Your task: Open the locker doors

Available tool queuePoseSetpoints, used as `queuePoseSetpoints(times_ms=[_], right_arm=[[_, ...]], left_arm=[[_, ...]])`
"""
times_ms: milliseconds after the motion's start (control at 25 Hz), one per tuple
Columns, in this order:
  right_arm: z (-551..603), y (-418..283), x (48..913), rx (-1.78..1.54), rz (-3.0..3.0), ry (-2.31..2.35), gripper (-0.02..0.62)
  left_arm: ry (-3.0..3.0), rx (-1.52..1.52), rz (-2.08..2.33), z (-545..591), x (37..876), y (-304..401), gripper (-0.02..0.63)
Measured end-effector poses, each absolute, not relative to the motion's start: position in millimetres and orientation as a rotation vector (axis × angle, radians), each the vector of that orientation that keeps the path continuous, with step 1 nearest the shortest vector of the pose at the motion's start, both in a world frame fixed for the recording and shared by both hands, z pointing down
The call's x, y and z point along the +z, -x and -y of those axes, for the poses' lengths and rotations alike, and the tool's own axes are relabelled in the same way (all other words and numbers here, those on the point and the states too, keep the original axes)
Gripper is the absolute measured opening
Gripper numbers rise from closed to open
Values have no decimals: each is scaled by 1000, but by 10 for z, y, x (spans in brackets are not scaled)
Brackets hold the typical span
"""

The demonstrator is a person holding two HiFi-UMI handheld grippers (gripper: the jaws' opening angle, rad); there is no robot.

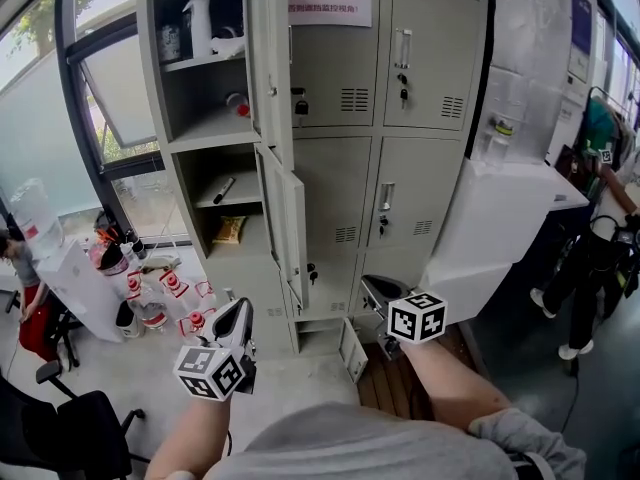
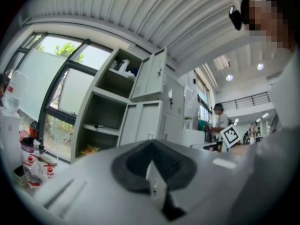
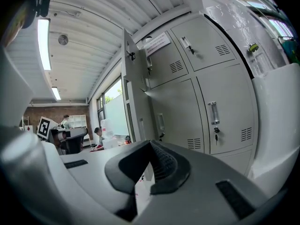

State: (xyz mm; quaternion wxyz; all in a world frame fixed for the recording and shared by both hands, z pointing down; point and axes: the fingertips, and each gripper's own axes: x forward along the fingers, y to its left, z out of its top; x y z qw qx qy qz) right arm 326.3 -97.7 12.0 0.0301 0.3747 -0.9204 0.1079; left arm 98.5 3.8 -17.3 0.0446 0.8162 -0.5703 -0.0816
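Note:
The grey locker stands ahead, three columns wide. In its left column the top door and the middle door are swung open, showing shelves with bottles and a packet. A small bottom door hangs ajar. The middle and right columns' upper doors are closed, and their handles show in the right gripper view. My left gripper is held low before the left column, shut and empty. My right gripper hovers before the bottom of the middle column, also shut on nothing.
A white cabinet juts out right of the locker. Bottles and a water jug crowd the floor at the left under the window. An office chair is at lower left. A person stands at far right.

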Motion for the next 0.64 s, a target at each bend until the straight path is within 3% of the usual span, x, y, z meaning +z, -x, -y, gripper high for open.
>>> queuePoseSetpoints(times_ms=[640], right_arm=[[1034, -3365, 180, 328, 2825, -1149, 5]], left_arm=[[-2479, -276, 1732, -1, -159, -1102, 5]])
